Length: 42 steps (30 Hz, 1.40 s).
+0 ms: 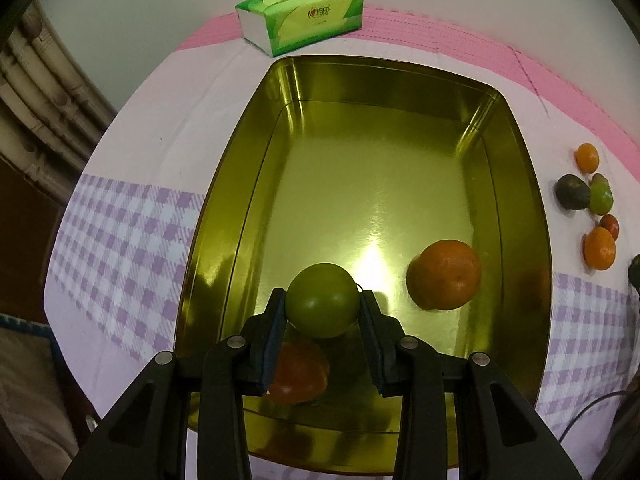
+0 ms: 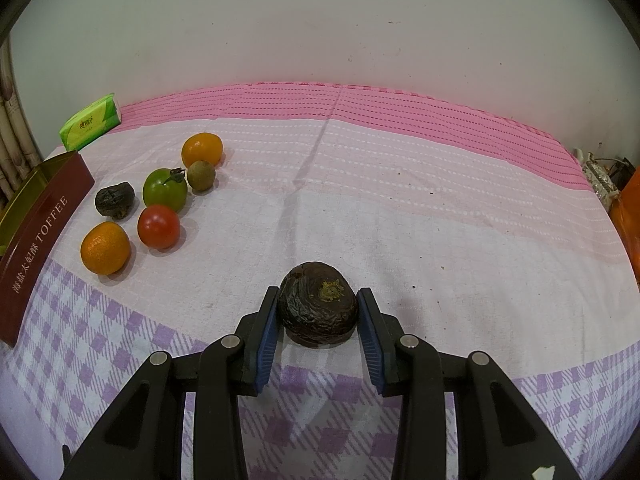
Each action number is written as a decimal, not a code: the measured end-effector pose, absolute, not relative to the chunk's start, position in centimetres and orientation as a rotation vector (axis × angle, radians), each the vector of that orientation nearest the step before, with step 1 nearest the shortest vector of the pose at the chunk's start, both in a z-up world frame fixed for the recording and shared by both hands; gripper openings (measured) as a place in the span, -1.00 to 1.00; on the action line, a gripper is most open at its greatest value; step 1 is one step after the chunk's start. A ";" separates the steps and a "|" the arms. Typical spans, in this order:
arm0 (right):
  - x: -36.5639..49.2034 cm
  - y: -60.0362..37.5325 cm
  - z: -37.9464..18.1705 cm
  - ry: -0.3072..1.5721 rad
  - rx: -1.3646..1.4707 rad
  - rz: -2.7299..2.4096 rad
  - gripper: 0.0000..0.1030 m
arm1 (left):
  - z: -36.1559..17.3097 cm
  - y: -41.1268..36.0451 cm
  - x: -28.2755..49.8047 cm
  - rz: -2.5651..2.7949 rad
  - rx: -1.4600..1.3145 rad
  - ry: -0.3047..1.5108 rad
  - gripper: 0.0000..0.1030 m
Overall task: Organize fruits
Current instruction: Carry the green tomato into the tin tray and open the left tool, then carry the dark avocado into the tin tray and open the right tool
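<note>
My left gripper [image 1: 322, 305] is shut on a green round fruit [image 1: 322, 298] and holds it low over the gold tin [image 1: 224, 216]. Inside the tin lie an orange [image 1: 444, 274] and a red tomato [image 1: 298, 372], the tomato partly hidden under my left finger. My right gripper [image 2: 318, 314] is shut on a dark wrinkled fruit [image 2: 318, 302] down at the tablecloth. To its left on the cloth lie two oranges [image 2: 105, 253] [image 2: 202, 150], a red tomato [image 2: 159, 226], a green tomato [image 2: 165, 190], a small brown fruit [image 2: 201, 175] and another dark wrinkled fruit [image 2: 115, 199].
The tin's dark red outer wall [image 2: 44, 236], lettered TOFFEE, stands at the left edge of the right wrist view. A green tissue pack [image 1: 300, 16] lies behind the tin near the wall. An orange bag [image 2: 630, 216] sits at the table's far right.
</note>
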State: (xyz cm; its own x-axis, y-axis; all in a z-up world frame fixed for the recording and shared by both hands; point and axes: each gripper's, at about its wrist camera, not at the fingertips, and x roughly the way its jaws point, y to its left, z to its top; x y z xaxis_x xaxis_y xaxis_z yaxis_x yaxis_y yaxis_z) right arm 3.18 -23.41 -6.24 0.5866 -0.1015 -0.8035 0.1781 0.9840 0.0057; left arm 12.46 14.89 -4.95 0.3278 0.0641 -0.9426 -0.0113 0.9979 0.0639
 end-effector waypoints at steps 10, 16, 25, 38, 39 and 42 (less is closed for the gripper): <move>3.1 -23.4 -6.3 0.931 0.083 -0.166 -0.32 | -4.8 15.0 12.2 0.049 0.072 1.238 -0.25; 3.3 -23.2 -6.4 0.933 0.080 -0.166 -0.31 | -3.6 15.3 11.8 0.033 0.067 1.208 -0.06; 3.3 -23.3 -6.4 0.932 0.082 -0.164 -0.32 | -0.8 15.3 10.1 0.023 0.132 1.112 0.16; 3.7 -21.1 -3.9 0.903 0.072 -0.142 -0.36 | 1.2 18.6 7.2 0.083 0.114 1.010 0.37; 3.8 -20.5 -3.4 0.894 0.071 -0.126 -0.36 | 1.2 18.8 7.1 0.092 0.112 1.006 0.37; 4.3 -17.5 -1.0 0.861 0.066 -0.038 -0.36 | 1.4 19.6 6.7 0.110 0.088 1.002 0.38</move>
